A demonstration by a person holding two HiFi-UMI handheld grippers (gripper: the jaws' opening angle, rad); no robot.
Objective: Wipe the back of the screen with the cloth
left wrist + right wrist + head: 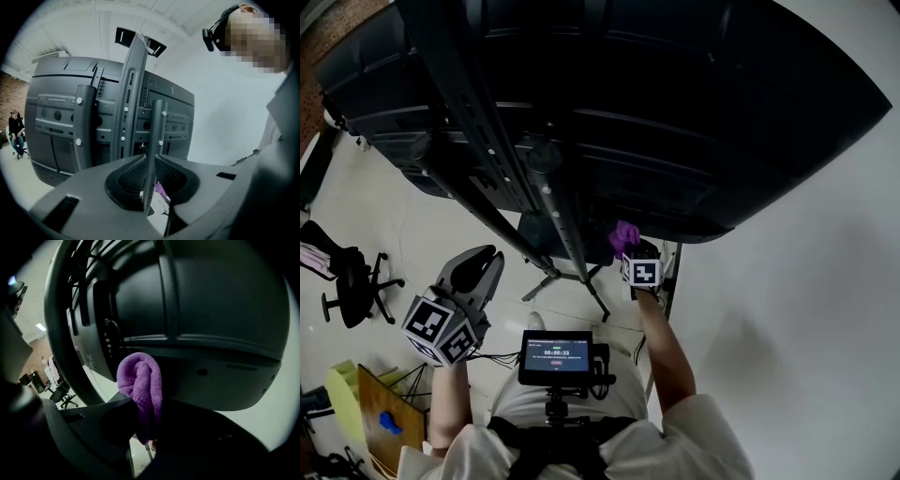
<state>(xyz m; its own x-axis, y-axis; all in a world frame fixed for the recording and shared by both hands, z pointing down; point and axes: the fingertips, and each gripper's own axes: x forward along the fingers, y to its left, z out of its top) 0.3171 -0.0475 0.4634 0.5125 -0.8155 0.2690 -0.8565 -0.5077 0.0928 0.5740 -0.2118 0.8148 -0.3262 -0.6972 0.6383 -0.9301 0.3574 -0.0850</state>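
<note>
The screen's dark back (675,112) fills the top of the head view, carried on a stand with perforated poles (553,202). A purple cloth (624,234) is bunched in my right gripper (636,253), which is shut on it just under the screen's lower edge. In the right gripper view the cloth (140,383) rises from the jaws against the screen's bottom rim (225,380). My left gripper (480,265) hangs lower left, apart from the screen, fingers together and empty. In the left gripper view it faces the screen's back (56,117) and mounting bars (158,126).
The stand's legs (581,281) spread on the pale floor between my arms. A black office chair (352,281) stands at the left. A wooden board with yellow items (380,412) lies lower left. A white wall (797,319) runs along the right. A small monitor (555,356) sits at my chest.
</note>
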